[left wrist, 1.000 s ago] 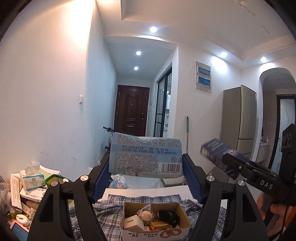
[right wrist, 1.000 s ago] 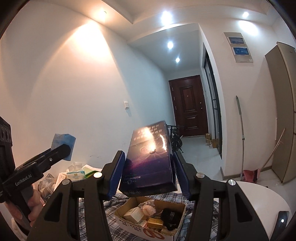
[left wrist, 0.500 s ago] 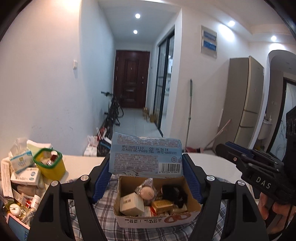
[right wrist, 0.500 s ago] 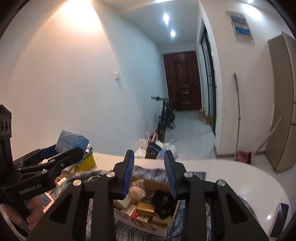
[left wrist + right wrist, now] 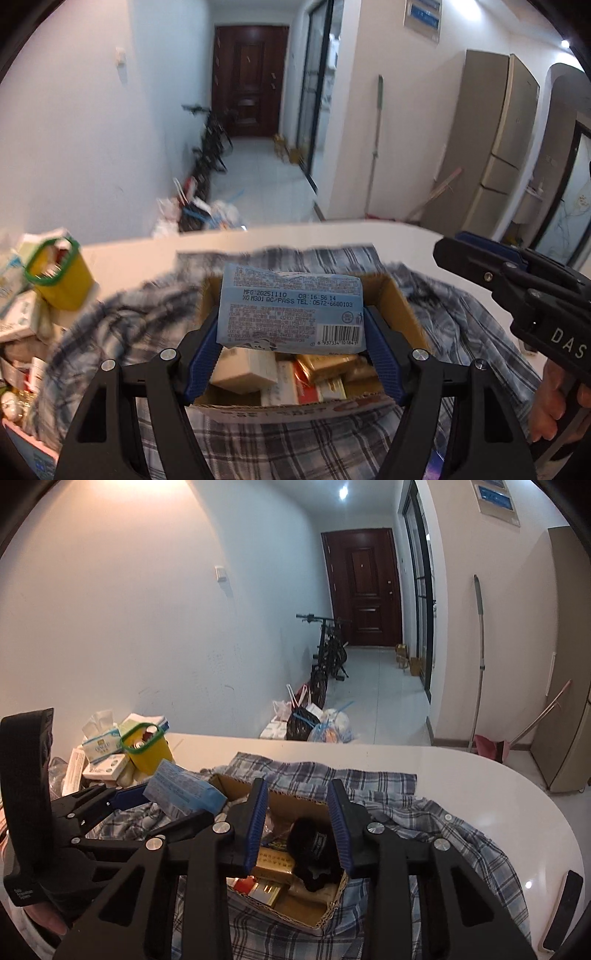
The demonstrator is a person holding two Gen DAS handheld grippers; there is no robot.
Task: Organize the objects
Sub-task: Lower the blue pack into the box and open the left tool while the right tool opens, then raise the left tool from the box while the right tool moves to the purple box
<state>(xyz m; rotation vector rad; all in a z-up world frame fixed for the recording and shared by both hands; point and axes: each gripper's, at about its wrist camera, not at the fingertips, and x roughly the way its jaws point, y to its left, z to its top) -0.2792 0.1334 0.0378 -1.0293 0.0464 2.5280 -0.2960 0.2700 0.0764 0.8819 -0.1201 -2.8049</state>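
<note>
Two grippers over the cardboard box (image 5: 314, 919) — left gripper (image 5: 291, 341) pinching the blue tissue pack (image 5: 291, 306) just above its contents; right gripper (image 5: 299, 825) spread, nothing between its fingers. Box sits on plaid shirt (image 5: 443, 834).

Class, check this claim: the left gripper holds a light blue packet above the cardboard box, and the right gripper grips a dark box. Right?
Partly. The left gripper does hold the light blue packet above the cardboard box. The right gripper, though, is open and empty, as the right wrist view shows.
</note>
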